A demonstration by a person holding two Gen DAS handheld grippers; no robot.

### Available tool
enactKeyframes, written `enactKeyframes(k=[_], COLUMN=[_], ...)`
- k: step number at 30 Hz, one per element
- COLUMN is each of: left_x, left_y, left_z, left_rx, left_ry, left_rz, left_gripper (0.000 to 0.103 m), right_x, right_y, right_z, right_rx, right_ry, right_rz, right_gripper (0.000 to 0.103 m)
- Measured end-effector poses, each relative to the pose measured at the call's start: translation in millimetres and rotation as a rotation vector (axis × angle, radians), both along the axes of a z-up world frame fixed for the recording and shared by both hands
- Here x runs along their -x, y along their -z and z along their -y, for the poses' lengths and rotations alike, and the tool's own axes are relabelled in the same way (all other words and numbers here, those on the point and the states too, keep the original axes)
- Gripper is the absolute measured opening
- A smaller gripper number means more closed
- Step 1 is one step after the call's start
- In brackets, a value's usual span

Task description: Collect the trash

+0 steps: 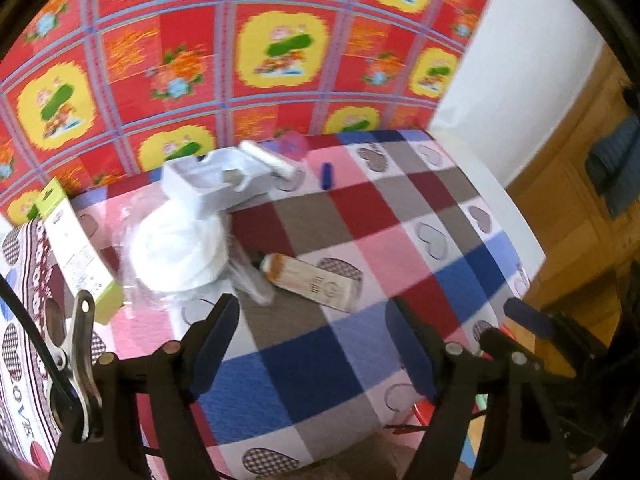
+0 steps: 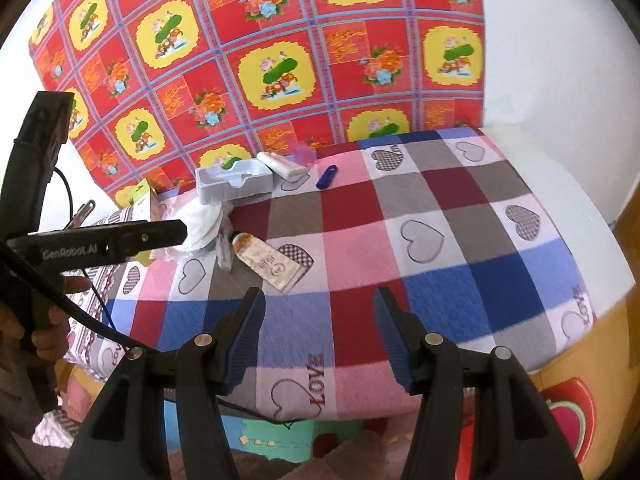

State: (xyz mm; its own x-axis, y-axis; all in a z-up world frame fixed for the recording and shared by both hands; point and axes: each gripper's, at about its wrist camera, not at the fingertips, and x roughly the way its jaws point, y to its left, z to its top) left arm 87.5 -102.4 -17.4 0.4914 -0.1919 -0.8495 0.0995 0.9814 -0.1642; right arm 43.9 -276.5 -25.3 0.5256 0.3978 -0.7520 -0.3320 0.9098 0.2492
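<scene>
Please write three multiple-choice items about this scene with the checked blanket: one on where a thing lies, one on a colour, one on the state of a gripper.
1. Where does the flattened cream squeeze tube with the orange cap lie?
A. on the floor
B. on the checked blanket, just right of the round white item in clear plastic wrap
C. inside the white moulded plastic tray

2. What colour is the small capsule-shaped object near the wall cloth?
A. blue
B. green
C. yellow

3. How is the right gripper?
A. shut on the tube
B. shut on nothing
C. open, empty

Answers: 1 B, the tube rests on the blanket beside the wrapped item. 2 A, it shows plain blue in both views. 3 C, only blanket shows between its fingers.
</scene>
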Motion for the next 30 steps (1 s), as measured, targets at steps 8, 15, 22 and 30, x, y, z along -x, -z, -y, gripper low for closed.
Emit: enactKeyframes(k=[8,15,22,30], left_x=[-32.8,-69.6,-110.2,-165.7], left_y=[4.8,12.0,19.9,40.8], left_z=[-16.9,-23.8,-25.1,-12.2], left_rx=[-0.037,-0.056,-0.1,-0.171], left_ry=[-0.102,-0.212,-0.25,-0.231], left_rz=[-0.021,-0.077,-0.103,-0.125], left_gripper=[0.072,0.058,0.036,0.026], right_x=[-41.3,-78.4,-110.4,-136.7], right_y=[10.1,16.8,32.5,54.3], right_z=[-6.7,-7.9,-3.8,3.5], right_rx=[-0.037,-0.065,-0.094,-0.116], right_ry=[-0.078,-0.129,-0.159,-0.171], right_rz=[-0.017,-0.02,-0.049,-0.097], right_gripper=[0.057,0.057,0.057,0.057])
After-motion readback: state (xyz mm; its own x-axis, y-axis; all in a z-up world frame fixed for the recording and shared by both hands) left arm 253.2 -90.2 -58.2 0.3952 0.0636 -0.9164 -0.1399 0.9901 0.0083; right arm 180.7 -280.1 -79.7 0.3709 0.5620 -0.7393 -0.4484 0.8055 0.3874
